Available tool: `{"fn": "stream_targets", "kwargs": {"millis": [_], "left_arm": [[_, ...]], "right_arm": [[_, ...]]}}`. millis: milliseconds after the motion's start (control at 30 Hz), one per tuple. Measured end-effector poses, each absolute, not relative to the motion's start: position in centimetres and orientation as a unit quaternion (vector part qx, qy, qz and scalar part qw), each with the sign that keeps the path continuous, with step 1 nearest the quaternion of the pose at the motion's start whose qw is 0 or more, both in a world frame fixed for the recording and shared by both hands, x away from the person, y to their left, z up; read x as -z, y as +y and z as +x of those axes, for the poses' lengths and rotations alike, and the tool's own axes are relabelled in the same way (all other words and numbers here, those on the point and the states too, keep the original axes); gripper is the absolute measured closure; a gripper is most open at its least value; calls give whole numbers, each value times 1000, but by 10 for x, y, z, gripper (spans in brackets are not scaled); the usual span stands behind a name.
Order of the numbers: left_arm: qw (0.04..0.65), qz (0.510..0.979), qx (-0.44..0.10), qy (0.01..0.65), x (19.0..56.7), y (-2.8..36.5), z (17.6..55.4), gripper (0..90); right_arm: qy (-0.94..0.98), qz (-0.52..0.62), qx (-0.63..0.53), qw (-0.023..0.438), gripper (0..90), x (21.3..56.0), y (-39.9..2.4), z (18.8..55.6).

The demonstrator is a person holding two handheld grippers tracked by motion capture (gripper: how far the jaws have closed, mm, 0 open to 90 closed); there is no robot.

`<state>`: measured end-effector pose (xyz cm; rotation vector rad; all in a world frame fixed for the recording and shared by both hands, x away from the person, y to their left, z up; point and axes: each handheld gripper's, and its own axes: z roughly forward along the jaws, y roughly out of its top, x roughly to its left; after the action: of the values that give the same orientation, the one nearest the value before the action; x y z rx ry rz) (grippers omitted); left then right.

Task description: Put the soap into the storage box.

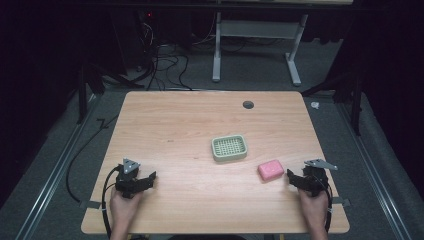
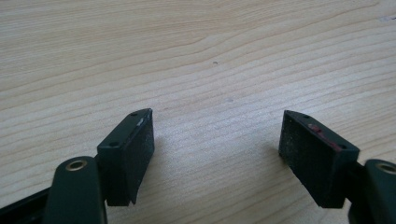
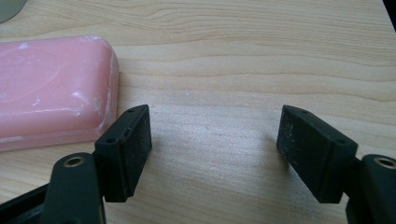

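Both forearms come in over the near edge of the table (image 1: 200,125), each hand wrapped around a black gripper resting low over the wood. Toward the near left corner, the left gripper (image 1: 150,176) points roughly rightward along the table, with its grey three-cornered plate on top and a cable looping back past the wrist; in the left gripper view its jaws stand wide apart with only bare wood grain between them (image 2: 217,140). Toward the near right corner, the right gripper (image 1: 290,175) points leftward at a pink bar of soap (image 1: 271,170), which lies flat on the table just beside its tips, right of the table's middle. In the right gripper view the jaws are likewise spread, nothing between them (image 3: 215,137), and the soap (image 3: 51,88) sits just outside the left jaw, close to it but not gripped; whether the two touch cannot be told. A pale green soap dish (image 1: 229,148) with a slotted floor stands near the middle of the table, a little beyond the soap and apart from it. A small dark round hole (image 1: 248,104) sits close to the far edge.
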<state>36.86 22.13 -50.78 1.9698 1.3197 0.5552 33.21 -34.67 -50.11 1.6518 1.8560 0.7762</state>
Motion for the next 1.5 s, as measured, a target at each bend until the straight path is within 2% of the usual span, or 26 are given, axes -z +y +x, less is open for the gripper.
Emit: {"fn": "stream_targets", "kwargs": {"millis": [667, 767, 1100, 1500], "left_arm": [[346, 757, -214, 511, 508, 222, 369, 272], [346, 757, -214, 511, 508, 222, 369, 272], [346, 757, -214, 511, 508, 222, 369, 272], [347, 757, -213, 512, 508, 222, 369, 272]], "right_arm": [[698, 601, -290, 260, 255, 501, -349, 331], [687, 616, -290, 254, 205, 500, -351, 329], [673, 616, -315, 262, 173, 488, -350, 313], [676, 591, -342, 278, 133, 471, -328, 300]]}}
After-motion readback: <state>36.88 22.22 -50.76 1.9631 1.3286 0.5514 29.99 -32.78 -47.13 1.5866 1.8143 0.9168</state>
